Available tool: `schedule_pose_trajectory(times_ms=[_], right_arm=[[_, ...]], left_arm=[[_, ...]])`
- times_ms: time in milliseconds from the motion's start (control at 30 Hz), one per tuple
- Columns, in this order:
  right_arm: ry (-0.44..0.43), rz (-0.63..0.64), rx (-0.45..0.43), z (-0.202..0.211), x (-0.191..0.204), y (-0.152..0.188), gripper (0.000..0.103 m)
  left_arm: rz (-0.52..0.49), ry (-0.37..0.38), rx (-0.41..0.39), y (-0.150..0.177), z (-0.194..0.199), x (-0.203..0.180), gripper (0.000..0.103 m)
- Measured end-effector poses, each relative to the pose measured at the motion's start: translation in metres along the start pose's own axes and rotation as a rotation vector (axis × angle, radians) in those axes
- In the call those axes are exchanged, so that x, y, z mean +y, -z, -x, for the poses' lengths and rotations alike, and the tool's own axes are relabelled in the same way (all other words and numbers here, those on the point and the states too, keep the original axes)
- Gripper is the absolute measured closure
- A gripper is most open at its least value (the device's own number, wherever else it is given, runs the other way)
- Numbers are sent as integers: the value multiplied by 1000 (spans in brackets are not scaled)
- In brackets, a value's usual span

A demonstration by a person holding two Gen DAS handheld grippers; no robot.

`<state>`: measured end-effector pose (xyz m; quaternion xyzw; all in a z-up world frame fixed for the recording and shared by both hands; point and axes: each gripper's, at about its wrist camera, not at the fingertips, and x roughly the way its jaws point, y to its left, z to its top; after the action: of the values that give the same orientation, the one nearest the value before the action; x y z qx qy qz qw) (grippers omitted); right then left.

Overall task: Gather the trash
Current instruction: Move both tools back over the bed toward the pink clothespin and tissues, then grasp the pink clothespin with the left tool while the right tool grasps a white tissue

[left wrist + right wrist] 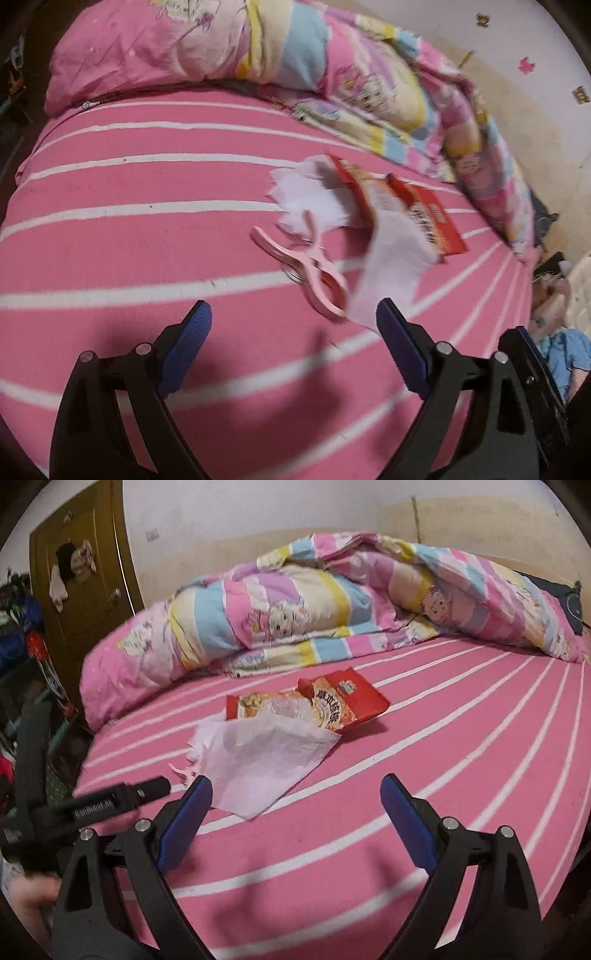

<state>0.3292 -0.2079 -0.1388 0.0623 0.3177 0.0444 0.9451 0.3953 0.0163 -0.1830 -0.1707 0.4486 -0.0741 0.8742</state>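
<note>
Bed (461, 775): pink striped sheet, quilt (332, 605) bunched along far edge. Mid-bed, nothing judged collected yet: red snack wrapper (347, 701), white tissue (266, 760) overlapping it, pink clothes peg (306, 269) beside. Left tongs (293, 332) and right tongs (295, 805) held spread, empty, hovering above near edge.

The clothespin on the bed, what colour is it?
Pale pink. The clothespin shows best in the left wrist view, lying beside the white tissue.
</note>
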Motion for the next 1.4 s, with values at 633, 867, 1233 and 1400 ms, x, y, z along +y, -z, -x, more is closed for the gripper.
schedule_pose_trajectory(times_ms=[633, 867, 1233, 1400], right_arm=[[75, 42, 97, -80, 3, -1, 12], [58, 16, 154, -100, -1, -3, 20], [22, 121, 239, -122, 18, 3, 75], [0, 107, 233, -120, 16, 4, 101]], left_arm=[[-267, -197, 63, -13, -49, -28, 31], [-305, -221, 96, -11, -48, -29, 42], [-329, -229, 56, -8, -51, -35, 46], [-324, -189, 41, -10, -48, -35, 66]])
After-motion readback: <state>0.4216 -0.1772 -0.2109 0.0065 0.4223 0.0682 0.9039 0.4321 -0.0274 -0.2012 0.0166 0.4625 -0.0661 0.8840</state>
